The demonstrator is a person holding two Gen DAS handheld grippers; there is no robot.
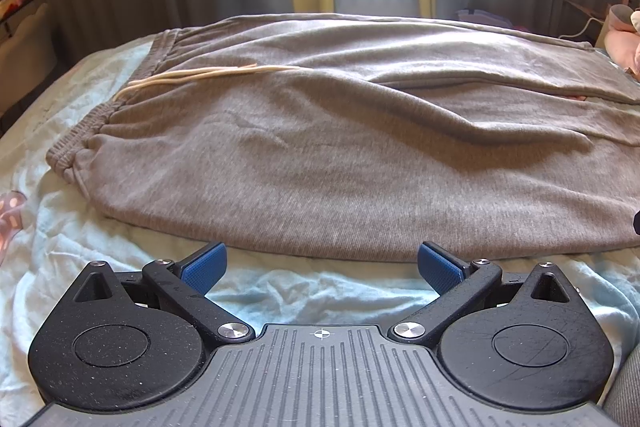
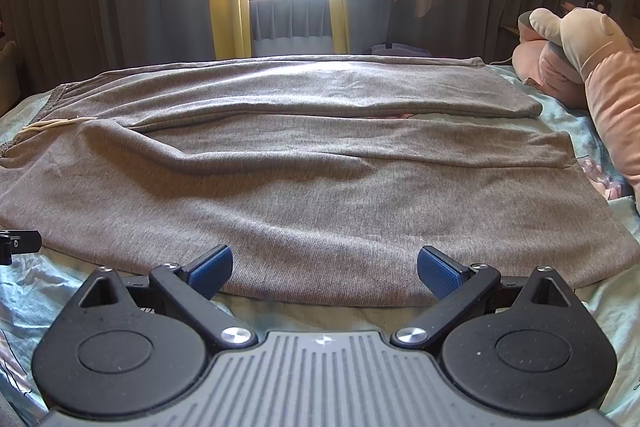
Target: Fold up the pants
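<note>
1. Left wrist view: The left gripper (image 1: 322,265) is spread wide with nothing between its blue pads (image 1: 204,270). It hovers over the pale blue bedsheet (image 1: 60,247), just short of the near edge of the grey pants (image 1: 320,155). The pants lie flat across the bed, the elastic waistband (image 1: 80,135) to the left and a cream drawstring (image 1: 192,77) trailing over the fabric. The legs run off to the right.

2. Risk in this view: the pads sit over sheet, not pants. If they close from here, they would likely pinch the sheet alone, or the sheet together with the hem, and a lift would drag the bedding up too. The loose drawstring could also slip into the fold.

3. Right wrist view: The right gripper (image 2: 325,269) is likewise spread apart and holds nothing. Its pads (image 2: 438,271) reach just over the near edge of the pants (image 2: 320,187). The two leg ends lie to the right, near a pink plush toy (image 2: 592,67). A dark piece at the left edge is probably the left gripper (image 2: 18,242).

4. Risk in this view: the cloth is soft and rippled. A shallow bite may catch only the top layer, so the leg would sag open as it is carried. If the two grippers lift unevenly, the fold would come out skewed.
</note>
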